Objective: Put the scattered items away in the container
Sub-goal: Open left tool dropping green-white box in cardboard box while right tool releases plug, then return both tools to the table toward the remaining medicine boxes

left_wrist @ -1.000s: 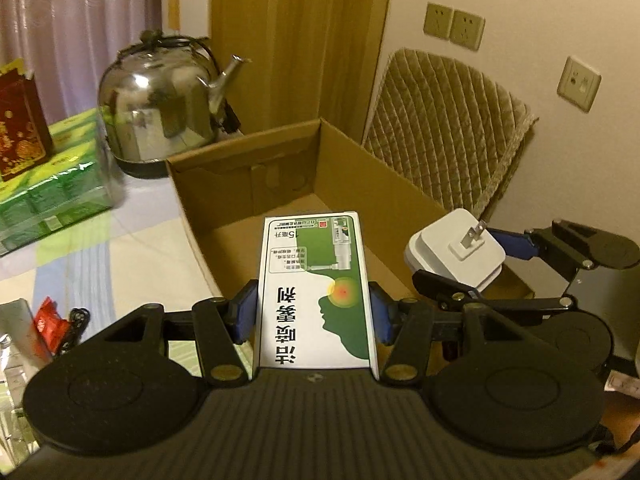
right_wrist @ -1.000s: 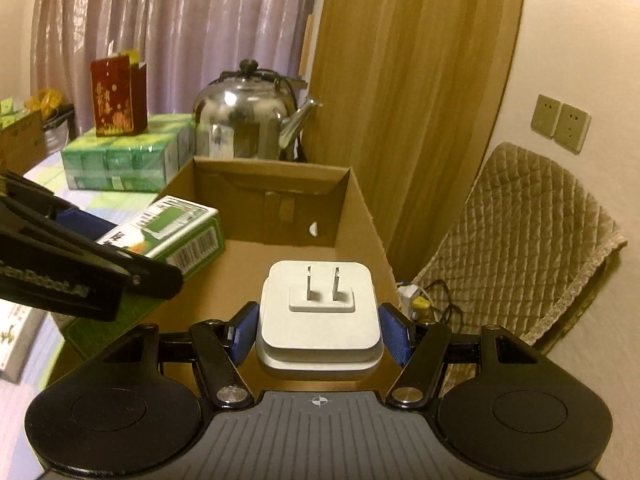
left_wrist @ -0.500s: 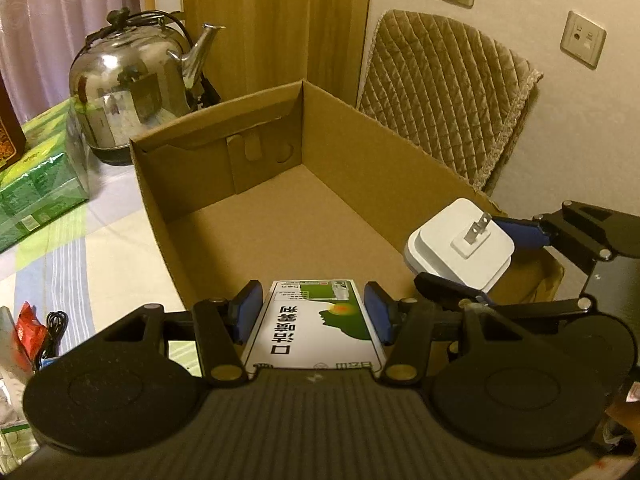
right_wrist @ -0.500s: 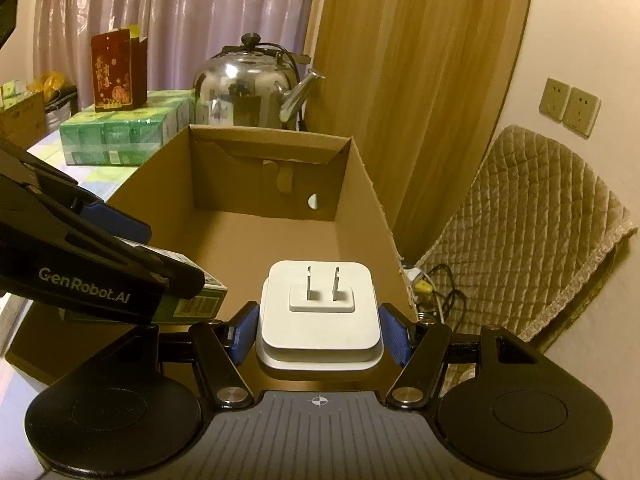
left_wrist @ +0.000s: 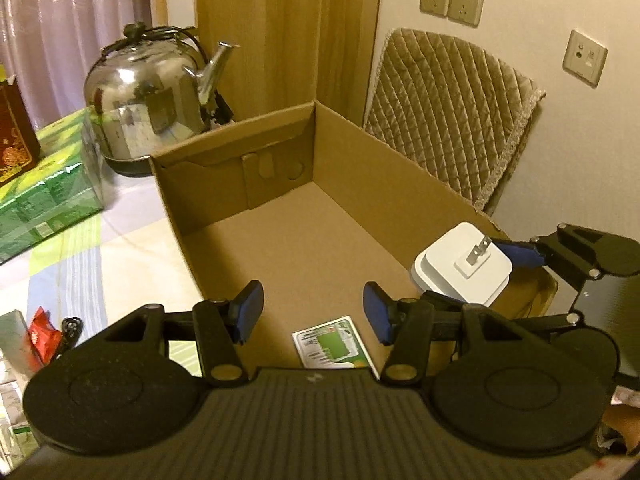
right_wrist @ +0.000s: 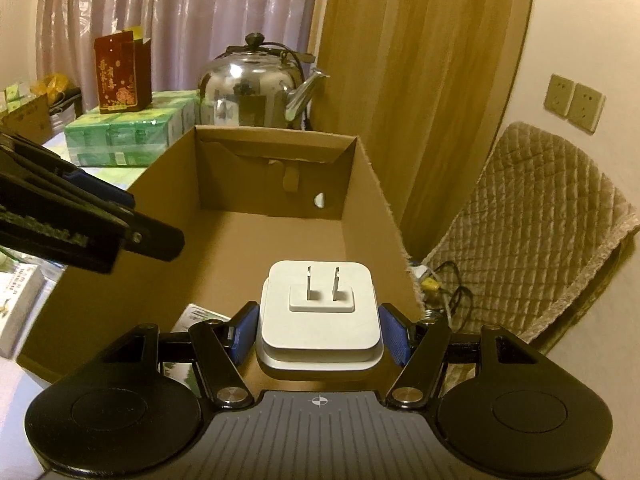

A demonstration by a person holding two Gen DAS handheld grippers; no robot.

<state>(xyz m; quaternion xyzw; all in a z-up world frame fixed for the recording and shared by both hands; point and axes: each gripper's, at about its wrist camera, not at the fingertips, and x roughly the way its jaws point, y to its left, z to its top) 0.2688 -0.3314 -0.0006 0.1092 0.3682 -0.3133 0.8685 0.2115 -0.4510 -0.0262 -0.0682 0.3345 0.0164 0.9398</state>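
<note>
One open brown cardboard box (left_wrist: 400,184) stands on the bench, and one green-and-white printed carton (left_wrist: 334,344) lies on its floor. One white square plug adapter (right_wrist: 320,312) shows two metal prongs. There are two black claws with blue pads: the left claw (left_wrist: 313,312) and the right claw (right_wrist: 320,332). One shiny steel kettle (right_wrist: 256,88) stands behind the box. One wrapped pack of green boxes (right_wrist: 124,136) carries one dark red printed carton (right_wrist: 120,76). One small red wrapper (left_wrist: 42,336) lies on the bench. Three wall plates show in the left wrist view, one quilted beige chair cover (left_wrist: 452,104) below them.
</note>
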